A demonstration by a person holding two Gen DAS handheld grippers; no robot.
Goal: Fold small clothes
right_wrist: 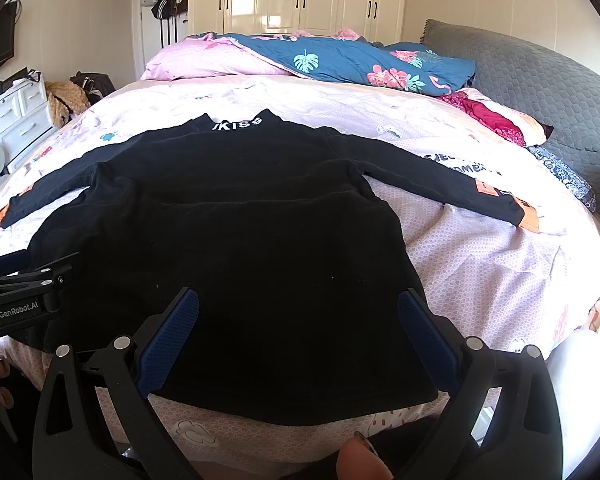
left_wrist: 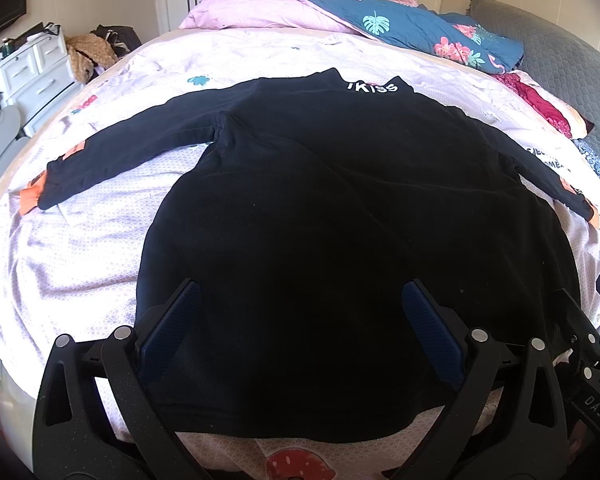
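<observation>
Folding has not begun, judging by how the black top (left_wrist: pixel 340 220) lies: it is spread flat on the pale patterned bedsheet (left_wrist: pixel 80 248), collar (right_wrist: pixel 238 124) toward the far end of the bed with white lettering showing, hem toward the near edge, and both sleeves stretched out to the sides. The left sleeve (left_wrist: pixel 128 152) and the right sleeve (right_wrist: pixel 452 184) each end in an orange cuff and lie apart from the body, so neither has been brought in yet. The left gripper (left_wrist: pixel 300 320) hovers over the hem near its left end with its blue-padded fingers spread wide, holding nothing. The right gripper (right_wrist: pixel 298 324) hovers over the hem's right part, likewise spread and empty; whether the pads touch the cloth cannot be told. A fingertip (right_wrist: pixel 360 460) of the person shows at the bottom of the right view. What is left appears to be everything: sleeves inward, then the body folded up. A rolled blue floral quilt (right_wrist: pixel 360 64) and pink pillow (right_wrist: pixel 204 60) lie well beyond the collar.
</observation>
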